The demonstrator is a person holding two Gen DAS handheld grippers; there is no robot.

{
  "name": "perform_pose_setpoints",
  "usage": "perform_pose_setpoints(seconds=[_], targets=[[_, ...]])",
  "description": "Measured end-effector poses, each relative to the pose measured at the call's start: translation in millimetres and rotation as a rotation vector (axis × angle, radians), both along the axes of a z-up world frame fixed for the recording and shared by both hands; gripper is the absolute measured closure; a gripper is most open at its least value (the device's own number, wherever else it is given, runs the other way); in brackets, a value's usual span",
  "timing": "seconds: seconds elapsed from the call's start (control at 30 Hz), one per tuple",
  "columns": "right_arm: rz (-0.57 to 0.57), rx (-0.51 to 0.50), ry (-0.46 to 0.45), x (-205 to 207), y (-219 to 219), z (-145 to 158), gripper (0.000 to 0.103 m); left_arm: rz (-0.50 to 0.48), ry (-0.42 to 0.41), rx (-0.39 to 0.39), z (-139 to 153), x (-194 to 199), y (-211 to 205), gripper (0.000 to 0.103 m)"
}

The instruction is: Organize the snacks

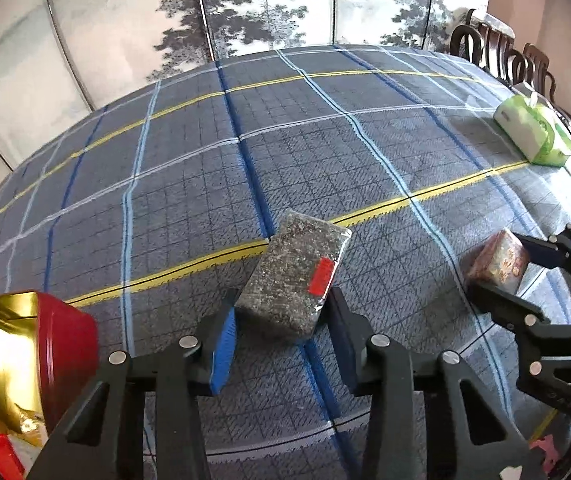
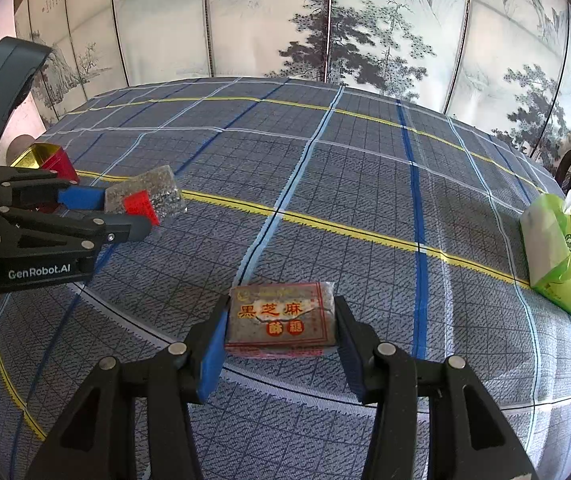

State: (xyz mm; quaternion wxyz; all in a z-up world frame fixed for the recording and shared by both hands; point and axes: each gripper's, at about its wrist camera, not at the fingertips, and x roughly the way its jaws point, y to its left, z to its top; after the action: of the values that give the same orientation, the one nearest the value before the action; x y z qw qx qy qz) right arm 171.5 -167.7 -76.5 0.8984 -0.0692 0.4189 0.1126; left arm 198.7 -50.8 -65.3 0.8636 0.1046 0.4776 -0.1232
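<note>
Left wrist view shows me my left gripper (image 1: 281, 320) pinching the grey sesame bar (image 1: 295, 276) on the checked surface (image 1: 165, 184), while my right gripper (image 2: 281, 336) clamps the red-labelled sesame cake (image 2: 279, 320)

sesame bar (image 1: 299, 276) left of printed pack (image 1: 499, 262) | tissue pack (image 1: 533, 130) behind, right

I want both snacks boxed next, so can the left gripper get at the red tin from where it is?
Probably yes. The red tin sits close beside the left gripper with bare tablecloth between, though its jaws are on the grey snack pack.
</note>
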Motion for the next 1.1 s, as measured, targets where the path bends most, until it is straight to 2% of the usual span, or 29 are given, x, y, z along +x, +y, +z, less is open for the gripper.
perform_pose_setpoints(seconds=[0.33, 0.6, 0.77, 1.1], targets=[[0.000, 0.001, 0.000, 0.0, -0.3, -0.1, 0.053, 0.052, 0.023, 0.018, 1.8, -22.4, 7.6, 0.065], [-0.001, -0.001, -0.001, 0.0, -0.3, 0.6, 0.053, 0.118, 0.058, -0.019, 8.2, -47.4, 18.6, 0.065], [-0.001, -0.001, -0.001, 0.0, -0.7, 0.2, 0.053, 0.155, 0.057, -0.042, 20.5, -67.9, 25.9, 0.065], [-0.001, -0.001, -0.002, 0.0, -0.9, -0.3, 0.053, 0.217, 0.005, -0.092, 65.2, -105.6, 59.9, 0.065]])
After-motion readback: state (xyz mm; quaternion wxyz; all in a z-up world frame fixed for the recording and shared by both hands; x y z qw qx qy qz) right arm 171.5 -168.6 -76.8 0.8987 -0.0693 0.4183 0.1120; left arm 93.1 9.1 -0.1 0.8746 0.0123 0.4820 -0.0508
